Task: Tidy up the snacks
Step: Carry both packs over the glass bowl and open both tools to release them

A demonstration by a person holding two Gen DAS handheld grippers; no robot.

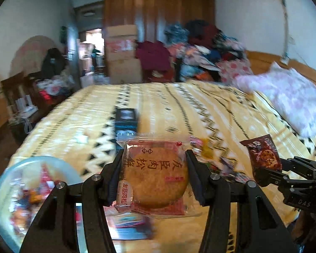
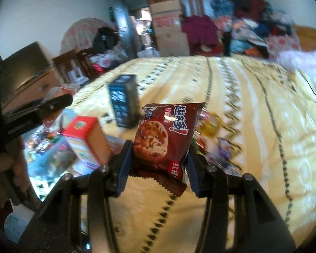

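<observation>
Everything sits around the bed, spread with a yellow cover patterned in black zigzags. The left claw pinches a clear-wrapped round pastry by its two side edges, holding it above the bed's near edge, flat face toward the camera, printed characters running sideways. The right claw pinches a brown cookie packet near its lower end, the packet standing upright with its long axis pointing up and slightly tilted. Beyond both, a dark blue box stands on end on the cover. Left of it lie a glass bowl holding wrapped snacks and a red-topped box; loose sweets lie scattered just right. Heaped clothes crowd the bed's far side.
</observation>
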